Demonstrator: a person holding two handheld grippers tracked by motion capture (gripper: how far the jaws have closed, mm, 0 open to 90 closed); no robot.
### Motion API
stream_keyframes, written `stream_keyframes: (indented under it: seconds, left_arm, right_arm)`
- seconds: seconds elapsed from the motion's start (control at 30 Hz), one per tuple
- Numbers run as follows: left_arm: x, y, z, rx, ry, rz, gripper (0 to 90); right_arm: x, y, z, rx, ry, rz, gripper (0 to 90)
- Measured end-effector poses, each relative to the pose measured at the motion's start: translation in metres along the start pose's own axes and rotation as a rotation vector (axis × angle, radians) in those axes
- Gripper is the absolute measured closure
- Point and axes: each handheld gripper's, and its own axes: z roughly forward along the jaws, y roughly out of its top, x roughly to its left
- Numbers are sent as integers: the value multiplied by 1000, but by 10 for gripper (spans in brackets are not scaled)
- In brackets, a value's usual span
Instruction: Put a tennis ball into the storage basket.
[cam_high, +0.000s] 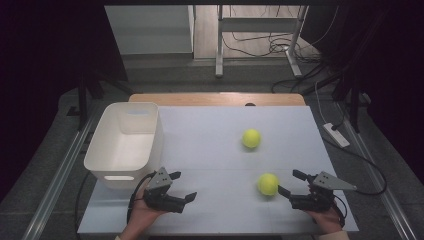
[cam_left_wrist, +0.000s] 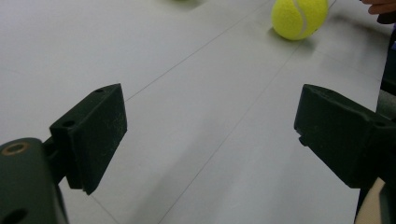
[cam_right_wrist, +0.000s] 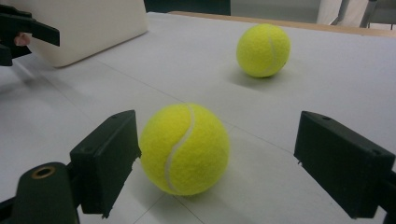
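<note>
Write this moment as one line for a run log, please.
right gripper: open, near tennis ball between fingers, not gripped | left gripper: open, empty | far tennis ball: on table | white bin: empty

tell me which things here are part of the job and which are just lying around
In the job:
- near tennis ball, between the open right tongs, not gripped
- far tennis ball
- white bin, likely where the balls go
- left tongs, open, nothing between them

Lying about:
- white power strip beside the table
- cables on the floor
</note>
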Motion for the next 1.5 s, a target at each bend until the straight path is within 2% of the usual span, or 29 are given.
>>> stream_keyframes:
  seconds: [0.17, 0.47, 1.17, 1.33, 1.5]
  left_arm:
    - [-1, 8, 5, 5, -8, -15, 108]
    - [-2, 20, 14, 15, -16, -7, 108]
    - [-5, 65, 32, 7, -33, 20, 109]
    - [-3, 74, 37, 4, -44, 15, 110]
    - [1, 80, 46, 23, -53, 14, 109]
  right_arm:
    - [1, 0, -1, 3, 4, -9, 141]
    - [1, -1, 0, 4, 5, -12, 141]
    - [1, -1, -1, -3, 5, -15, 142]
    - [1, -1, -2, -2, 3, -12, 142]
    - [0, -1, -2, -4, 0, -9, 142]
